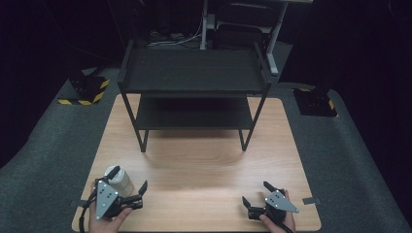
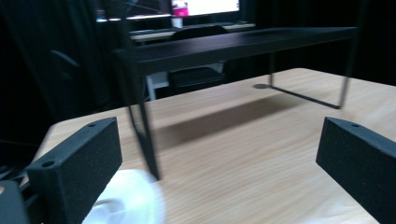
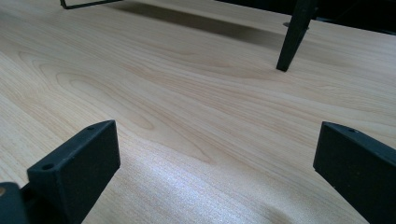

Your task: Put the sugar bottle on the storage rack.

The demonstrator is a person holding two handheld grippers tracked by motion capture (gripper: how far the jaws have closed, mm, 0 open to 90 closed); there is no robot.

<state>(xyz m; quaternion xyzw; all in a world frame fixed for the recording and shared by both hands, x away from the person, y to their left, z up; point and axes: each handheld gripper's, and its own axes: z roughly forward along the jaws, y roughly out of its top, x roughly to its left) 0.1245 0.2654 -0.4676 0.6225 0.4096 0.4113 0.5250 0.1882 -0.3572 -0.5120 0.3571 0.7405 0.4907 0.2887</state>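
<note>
A pale cylinder-shaped cup stands near the front left corner of the wooden table. My left gripper is open around it, and the cup sits close to the left jaw. In the left gripper view the cup is a white blur low beside that jaw, with my left gripper spread wide. My right gripper is open near the front right, with bare wood between its jaws. The right gripper view shows the same: my right gripper is open over the table.
A black two-tier shelf stands at the back centre of the table, its legs resting on the wood. Its top tier and a near leg lie ahead of the left gripper, and one leg ahead of the right. Grey carpet surrounds the table.
</note>
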